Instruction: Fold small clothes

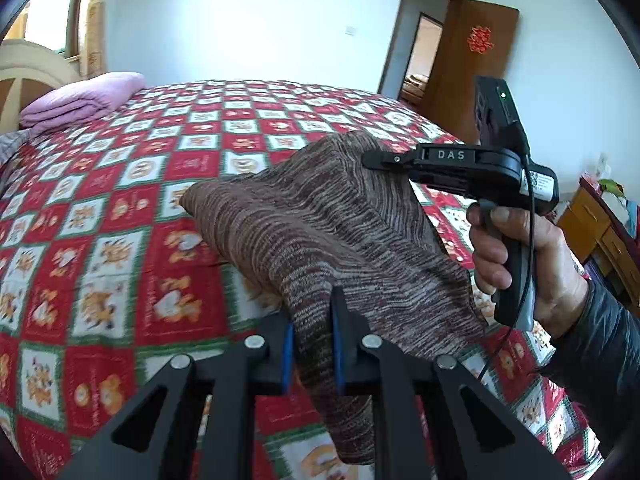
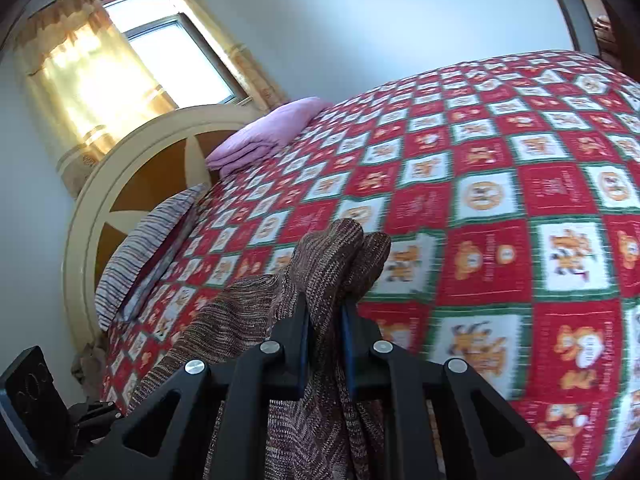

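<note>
A brown striped knit garment [image 1: 320,232] hangs lifted above the bed, stretched between both grippers. My left gripper [image 1: 312,320] is shut on its near edge, and cloth hangs down between the fingers. My right gripper [image 1: 370,158] shows in the left wrist view at the right, held by a hand, shut on the garment's far upper edge. In the right wrist view the right gripper [image 2: 325,312] is shut on the garment [image 2: 320,264], which bunches up beyond the fingertips and drapes down to the left.
The bed's red, white and green checked quilt [image 1: 120,208] fills both views. A folded pink blanket [image 1: 84,100] and a striped pillow [image 2: 152,240] lie near the round headboard [image 2: 120,168]. A wooden door [image 1: 472,64] and a wooden cabinet [image 1: 600,232] stand at the right.
</note>
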`<state>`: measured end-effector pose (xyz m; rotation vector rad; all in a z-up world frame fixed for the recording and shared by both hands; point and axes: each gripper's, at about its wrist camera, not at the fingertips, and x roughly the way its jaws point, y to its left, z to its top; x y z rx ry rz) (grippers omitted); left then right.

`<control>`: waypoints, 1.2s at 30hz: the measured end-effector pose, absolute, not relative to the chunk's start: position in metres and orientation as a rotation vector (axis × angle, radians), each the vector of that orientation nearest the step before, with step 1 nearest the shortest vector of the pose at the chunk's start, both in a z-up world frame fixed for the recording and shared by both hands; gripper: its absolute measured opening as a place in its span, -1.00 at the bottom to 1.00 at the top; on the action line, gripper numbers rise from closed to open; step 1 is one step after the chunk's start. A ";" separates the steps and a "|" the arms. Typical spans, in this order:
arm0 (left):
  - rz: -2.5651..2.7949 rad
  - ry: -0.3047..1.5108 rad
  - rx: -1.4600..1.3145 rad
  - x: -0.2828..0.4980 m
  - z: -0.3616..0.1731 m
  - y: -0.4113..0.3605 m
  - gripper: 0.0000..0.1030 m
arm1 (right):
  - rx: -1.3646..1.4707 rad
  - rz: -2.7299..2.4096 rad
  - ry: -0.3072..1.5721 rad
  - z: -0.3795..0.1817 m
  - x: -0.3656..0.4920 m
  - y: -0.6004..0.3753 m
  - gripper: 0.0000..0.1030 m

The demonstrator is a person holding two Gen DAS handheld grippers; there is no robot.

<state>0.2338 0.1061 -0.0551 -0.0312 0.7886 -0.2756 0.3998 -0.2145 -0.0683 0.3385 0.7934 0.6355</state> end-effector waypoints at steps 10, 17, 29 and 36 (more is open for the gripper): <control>-0.174 0.775 -0.052 0.214 -0.053 0.156 -0.69 | 0.312 0.754 0.823 -0.071 0.400 -0.137 -0.73; -0.101 0.769 -0.075 0.201 -0.052 0.190 -0.69 | 0.277 0.825 0.835 -0.069 0.397 -0.087 -0.74; -0.028 0.774 -0.063 0.184 -0.058 0.222 -0.69 | 0.245 0.905 0.886 -0.079 0.394 -0.026 -0.74; 0.008 0.792 -0.075 0.169 -0.066 0.242 -0.69 | 0.225 0.947 0.906 -0.085 0.387 0.001 -0.74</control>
